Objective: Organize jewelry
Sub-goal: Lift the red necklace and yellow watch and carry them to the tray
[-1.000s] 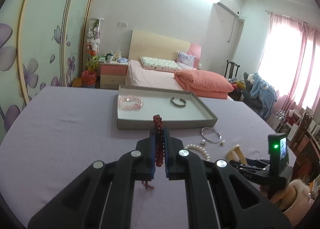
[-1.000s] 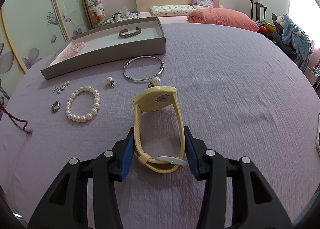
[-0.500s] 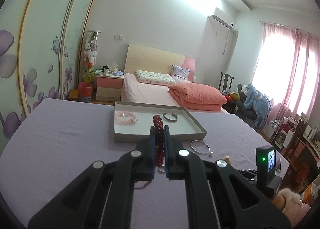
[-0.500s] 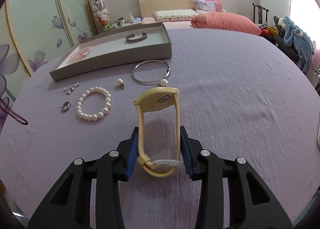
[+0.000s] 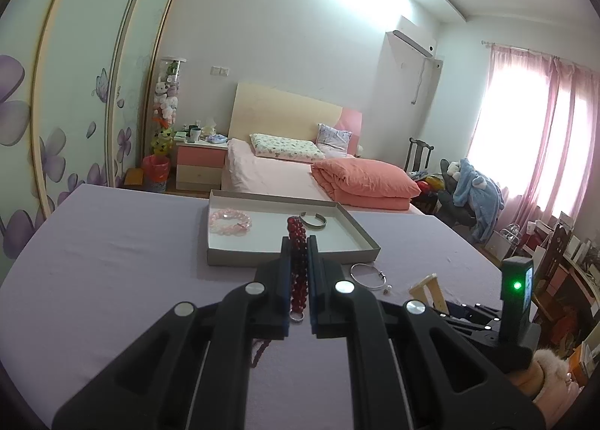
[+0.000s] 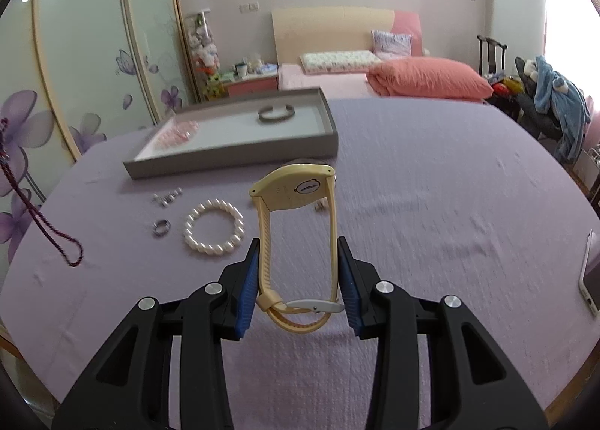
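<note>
The left gripper (image 5: 299,268) is clenched on a red bead bracelet (image 5: 298,261), held edge-on above the counter (image 5: 112,242) with its dark cord (image 6: 45,227) dangling. The right gripper (image 6: 298,280) is clamped across the strap of a yellow watch (image 6: 296,190), which is raised off the counter, face end forward. Both pieces are light. The beads are judged hard and slippery on a stretchy string, best pinched across two or three beads. The strap is soft and springy, so it is best gripped near the buckle. The tray (image 6: 240,148) lies ahead, already holding a pink bracelet (image 5: 230,221) and a cuff (image 5: 313,220). A pearl bracelet (image 6: 213,229), ring (image 6: 161,228) and bangle (image 5: 367,272) remain on the counter.
</note>
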